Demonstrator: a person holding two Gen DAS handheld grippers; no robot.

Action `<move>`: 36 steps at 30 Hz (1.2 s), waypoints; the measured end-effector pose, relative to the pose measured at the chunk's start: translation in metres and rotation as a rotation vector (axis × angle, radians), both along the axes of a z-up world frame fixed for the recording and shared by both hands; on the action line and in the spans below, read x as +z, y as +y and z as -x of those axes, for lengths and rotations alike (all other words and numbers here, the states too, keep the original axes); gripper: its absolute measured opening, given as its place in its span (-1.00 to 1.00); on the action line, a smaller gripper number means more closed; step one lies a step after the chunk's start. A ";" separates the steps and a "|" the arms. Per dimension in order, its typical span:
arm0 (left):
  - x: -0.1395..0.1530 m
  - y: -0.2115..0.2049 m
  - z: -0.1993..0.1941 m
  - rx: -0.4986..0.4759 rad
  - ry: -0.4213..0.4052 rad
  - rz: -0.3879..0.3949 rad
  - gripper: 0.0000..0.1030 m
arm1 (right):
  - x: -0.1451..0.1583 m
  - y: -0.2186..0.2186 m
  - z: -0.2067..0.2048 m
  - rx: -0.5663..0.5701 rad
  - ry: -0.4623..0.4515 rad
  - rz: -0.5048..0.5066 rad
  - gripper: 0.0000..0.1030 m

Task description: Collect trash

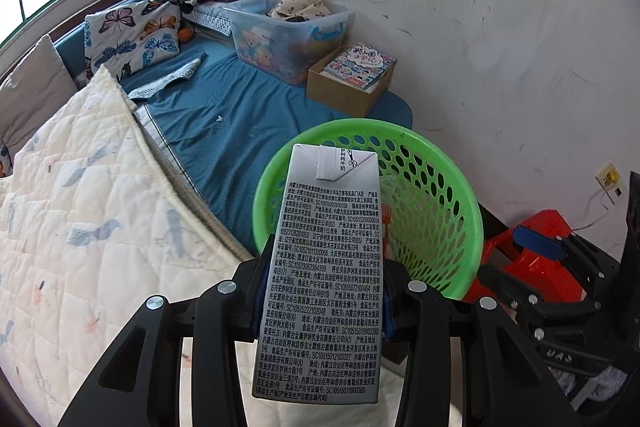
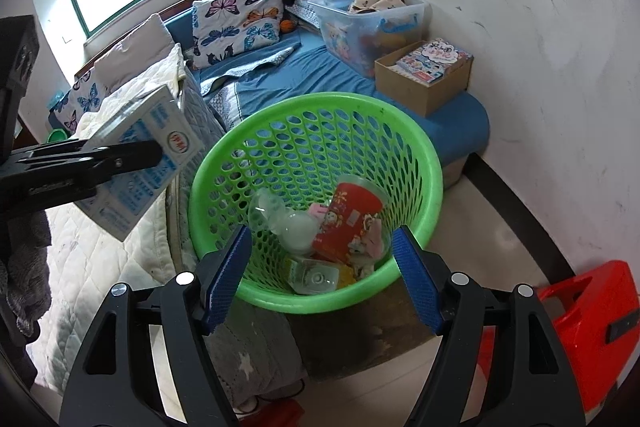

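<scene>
My left gripper [image 1: 322, 291] is shut on a white milk carton [image 1: 324, 267] with black printed text, held just before the near rim of the green perforated basket [image 1: 440, 195]. In the right wrist view the same carton [image 2: 140, 163] shows at the left, clamped by the left gripper [image 2: 120, 157], left of the basket [image 2: 400, 131]. My right gripper [image 2: 322, 263] is open and empty, its blue pads [image 2: 228, 275] just above the basket's near rim. In the basket lie a red paper cup [image 2: 348, 223], a clear plastic cup [image 2: 280, 223] and a small clear bottle [image 2: 316, 277].
A bed with a blue sheet [image 1: 224, 123] and a white quilt [image 1: 80, 211] lies to the left. A clear storage bin [image 1: 288, 31] and a cardboard box of books [image 1: 352, 79] stand by the wall. A red stool [image 2: 596, 331] stands on the floor at the right.
</scene>
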State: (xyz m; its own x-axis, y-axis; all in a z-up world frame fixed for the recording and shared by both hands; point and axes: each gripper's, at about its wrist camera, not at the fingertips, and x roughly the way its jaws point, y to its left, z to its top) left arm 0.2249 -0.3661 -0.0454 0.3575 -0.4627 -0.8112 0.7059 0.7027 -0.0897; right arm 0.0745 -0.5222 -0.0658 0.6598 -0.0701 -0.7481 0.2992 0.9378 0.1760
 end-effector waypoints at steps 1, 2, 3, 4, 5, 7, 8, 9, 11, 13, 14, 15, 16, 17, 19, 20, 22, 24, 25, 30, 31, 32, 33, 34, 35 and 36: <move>-0.001 -0.003 0.000 -0.004 0.005 0.001 -0.21 | 0.000 -0.001 0.000 -0.001 0.001 -0.001 0.42; -0.003 -0.006 0.001 -0.008 0.004 0.000 -0.20 | -0.001 -0.001 0.002 -0.002 0.000 0.000 0.42; -0.003 -0.008 0.001 -0.009 0.001 -0.003 -0.20 | -0.001 -0.002 0.002 -0.003 -0.001 0.000 0.42; -0.004 -0.010 0.001 -0.012 0.002 -0.003 -0.20 | 0.000 -0.002 0.003 -0.005 -0.003 -0.002 0.42; -0.004 -0.011 0.002 -0.015 0.006 0.000 -0.20 | 0.000 -0.003 0.003 -0.005 -0.002 -0.004 0.42; -0.005 -0.014 0.002 -0.016 0.007 0.004 -0.16 | 0.001 -0.004 0.004 -0.007 -0.003 -0.005 0.42; -0.005 -0.014 0.002 -0.019 0.008 0.009 -0.12 | 0.001 -0.004 0.004 -0.007 -0.003 -0.004 0.42; -0.005 -0.015 0.003 -0.020 0.005 0.014 0.00 | 0.001 -0.003 0.004 -0.008 -0.003 -0.002 0.42; -0.003 -0.015 0.004 -0.022 0.000 0.028 0.08 | 0.001 -0.003 0.006 -0.009 -0.004 -0.001 0.42; -0.001 -0.013 0.006 -0.024 -0.002 0.037 0.15 | 0.001 -0.003 0.007 -0.010 -0.005 -0.005 0.42; -0.001 -0.012 0.006 -0.022 -0.002 0.040 0.16 | 0.001 -0.002 0.007 -0.009 -0.005 -0.006 0.42; 0.000 -0.010 0.006 -0.022 0.001 0.047 0.16 | 0.002 -0.001 0.007 -0.008 -0.006 -0.006 0.42; 0.002 -0.007 0.007 -0.018 0.001 0.052 0.17 | 0.002 0.000 0.008 -0.007 -0.007 -0.006 0.42; 0.003 -0.004 0.008 -0.013 0.000 0.054 0.18 | 0.003 0.001 0.008 -0.006 -0.009 -0.007 0.42; 0.007 0.006 0.009 -0.004 -0.002 0.063 0.22 | 0.004 0.003 0.010 -0.002 -0.011 -0.009 0.42; 0.009 0.012 0.010 0.005 -0.007 0.066 0.24 | 0.005 0.005 0.010 0.002 -0.014 -0.010 0.43; 0.013 0.021 0.012 0.018 -0.013 0.072 0.28 | 0.007 0.010 0.012 0.008 -0.021 -0.006 0.51; 0.017 0.033 0.014 0.040 -0.023 0.075 0.37 | 0.009 0.015 0.013 0.015 -0.028 -0.004 0.52; 0.018 0.039 0.015 0.048 -0.028 0.079 0.41 | 0.010 0.016 0.012 0.018 -0.031 -0.006 0.52; 0.025 0.071 0.022 0.092 -0.056 0.080 0.57 | 0.016 0.034 0.013 0.040 -0.042 0.009 0.60; 0.027 0.077 0.023 0.100 -0.059 0.082 0.64 | 0.017 0.038 0.013 0.046 -0.044 0.012 0.60; 0.028 0.084 0.025 0.108 -0.067 0.083 0.64 | 0.018 0.041 0.012 0.050 -0.045 0.012 0.61; 0.029 0.091 0.026 0.115 -0.074 0.082 0.65 | 0.018 0.045 0.013 0.054 -0.048 0.011 0.63; 0.031 0.096 0.028 0.124 -0.084 0.081 0.69 | 0.020 0.049 0.013 0.059 -0.052 0.011 0.64; 0.032 0.102 0.030 0.132 -0.091 0.082 0.72 | 0.021 0.052 0.012 0.061 -0.053 0.014 0.65; 0.034 0.108 0.033 0.141 -0.101 0.087 0.77 | 0.022 0.056 0.012 0.063 -0.052 0.019 0.65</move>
State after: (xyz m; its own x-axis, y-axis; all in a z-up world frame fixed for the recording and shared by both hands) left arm 0.1922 -0.2576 -0.0117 0.5014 -0.4693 -0.7269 0.6095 0.7879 -0.0883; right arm 0.0621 -0.4665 -0.0437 0.7013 -0.0410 -0.7117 0.2301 0.9579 0.1716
